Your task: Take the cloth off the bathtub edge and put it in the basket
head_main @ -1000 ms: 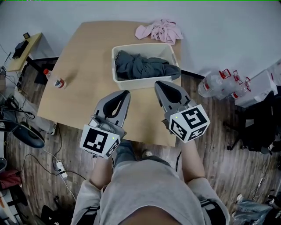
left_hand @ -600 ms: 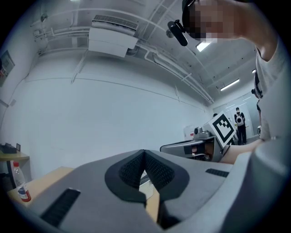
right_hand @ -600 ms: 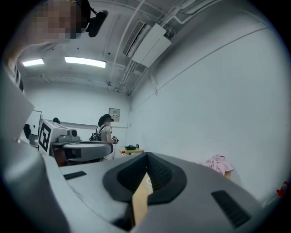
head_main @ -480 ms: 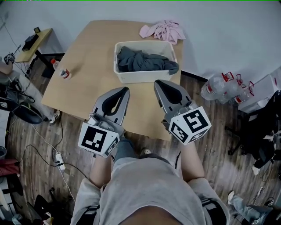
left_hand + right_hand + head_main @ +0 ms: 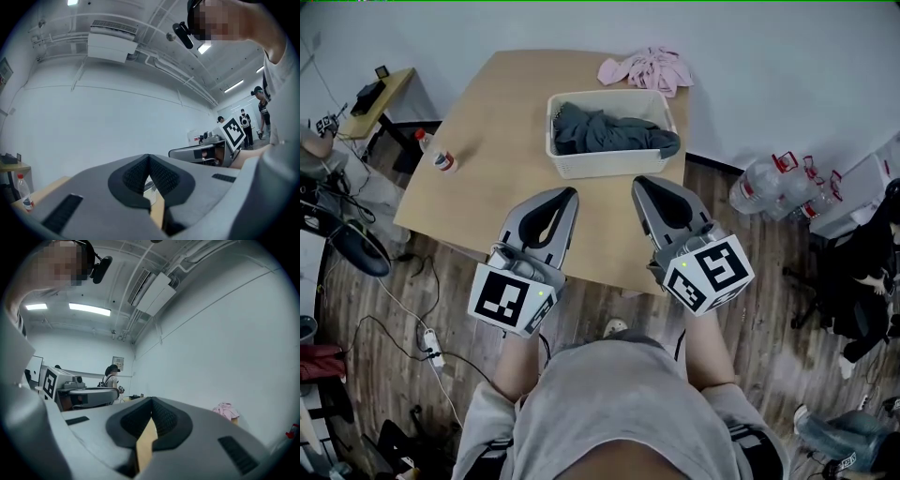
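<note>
Head view showed both tools drawn back from the basket (image 5: pixel 609 167) over the last second. The right tongs (image 5: pixel 639 182), whose tip had overlapped the basket's near wall, now stood just clear of it, and the left tongs (image 5: pixel 568 193) hung beside them over the near half of the worktop (image 5: pixel 487 131). Both pairs were clenched with nothing between the pads, as each gripper view confirmed. The grey cloth (image 5: pixel 605 131) lay bundled inside the basket, one fold draped over its right rim, so the drop looked done and the hands seemed to be retreating. No bathtub was in sight. A pink cloth (image 5: pixel 645 67) lay at the far right corner, near the basket but apart from it; whether it belonged to the task could not be told. A bottle (image 5: pixel 441 161) stood close to the left edge, well apart from the tongs. The bare stretch between bottle and basket left free room.
</note>
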The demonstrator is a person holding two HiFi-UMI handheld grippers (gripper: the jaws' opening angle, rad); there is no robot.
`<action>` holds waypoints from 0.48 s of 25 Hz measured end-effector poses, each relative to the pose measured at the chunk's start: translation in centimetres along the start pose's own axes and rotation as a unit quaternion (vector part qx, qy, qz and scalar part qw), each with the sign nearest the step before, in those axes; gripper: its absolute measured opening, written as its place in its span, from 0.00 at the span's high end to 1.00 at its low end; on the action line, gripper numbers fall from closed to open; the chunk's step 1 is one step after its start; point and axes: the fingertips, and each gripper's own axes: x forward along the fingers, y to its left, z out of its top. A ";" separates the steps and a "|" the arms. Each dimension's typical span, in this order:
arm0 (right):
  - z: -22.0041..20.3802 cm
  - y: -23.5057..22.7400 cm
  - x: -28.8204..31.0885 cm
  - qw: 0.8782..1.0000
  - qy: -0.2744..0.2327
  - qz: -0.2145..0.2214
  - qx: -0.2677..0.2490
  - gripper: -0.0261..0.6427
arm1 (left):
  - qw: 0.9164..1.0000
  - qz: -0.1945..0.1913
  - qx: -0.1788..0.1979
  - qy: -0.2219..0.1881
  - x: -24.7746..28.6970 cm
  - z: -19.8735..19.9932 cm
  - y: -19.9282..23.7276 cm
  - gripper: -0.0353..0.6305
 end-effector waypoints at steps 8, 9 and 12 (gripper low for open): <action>0.5 3.4 -1.0 1.000 -0.006 -0.014 -0.019 0.95 | 1.000 -0.014 0.007 0.008 -3.1 0.5 -0.5 0.95; 0.6 4.0 -1.1 1.000 -0.006 -0.015 -0.022 0.95 | 1.000 -0.015 0.006 0.008 -3.6 0.5 -0.6 0.95; 0.5 5.6 -1.7 0.999 -0.007 -0.021 -0.023 0.95 | 1.000 -0.016 0.004 0.008 -5.3 0.5 -0.7 0.95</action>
